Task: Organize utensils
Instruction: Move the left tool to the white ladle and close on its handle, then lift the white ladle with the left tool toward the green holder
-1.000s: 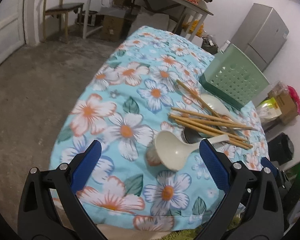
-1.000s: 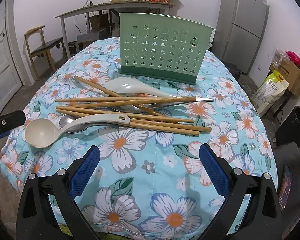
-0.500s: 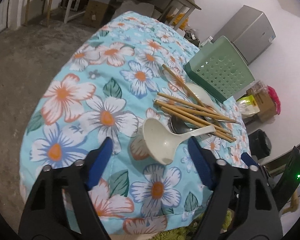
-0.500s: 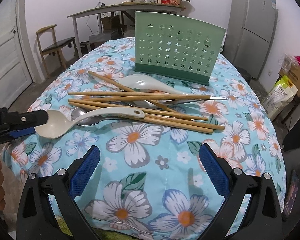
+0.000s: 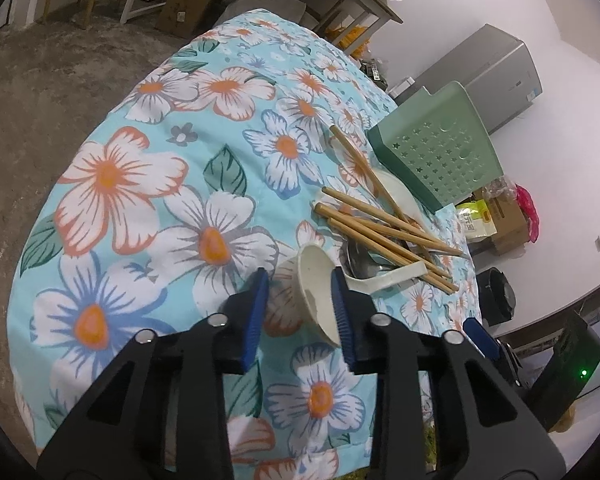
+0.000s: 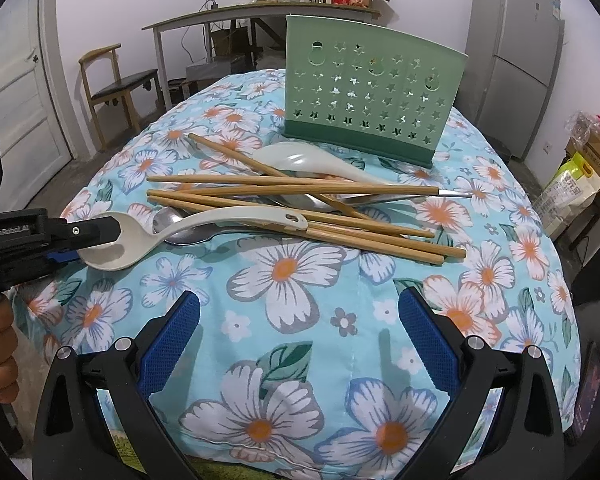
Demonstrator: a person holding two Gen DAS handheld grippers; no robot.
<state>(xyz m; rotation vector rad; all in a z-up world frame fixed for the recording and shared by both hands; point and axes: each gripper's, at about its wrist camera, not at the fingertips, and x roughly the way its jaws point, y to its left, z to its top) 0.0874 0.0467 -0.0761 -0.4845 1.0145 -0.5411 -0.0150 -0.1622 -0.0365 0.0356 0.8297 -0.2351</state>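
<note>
A cream ladle spoon [image 5: 316,292] lies at the table's near left, its handle resting on a pile of wooden chopsticks [image 6: 292,200], a metal spoon [image 6: 180,226] and a pale green spoon [image 6: 308,160]. My left gripper [image 5: 298,304] has its blue pads on either side of the ladle's bowl and is shut on it; it shows in the right wrist view [image 6: 76,242] too. My right gripper [image 6: 298,336] is open and empty, low over the table's front edge. A green perforated utensil holder [image 6: 364,92] stands behind the pile.
The table wears a floral cloth [image 6: 292,272]. A grey fridge [image 6: 512,52] stands at the back right, a wooden chair [image 6: 112,88] and a long cluttered table [image 6: 260,12] at the back. Boxes and bags [image 6: 580,176] sit on the floor at the right.
My left gripper moved forward to the cream ladle and closed its fingers around the bowl. My right gripper stayed open and shifted slightly toward the pile.
</note>
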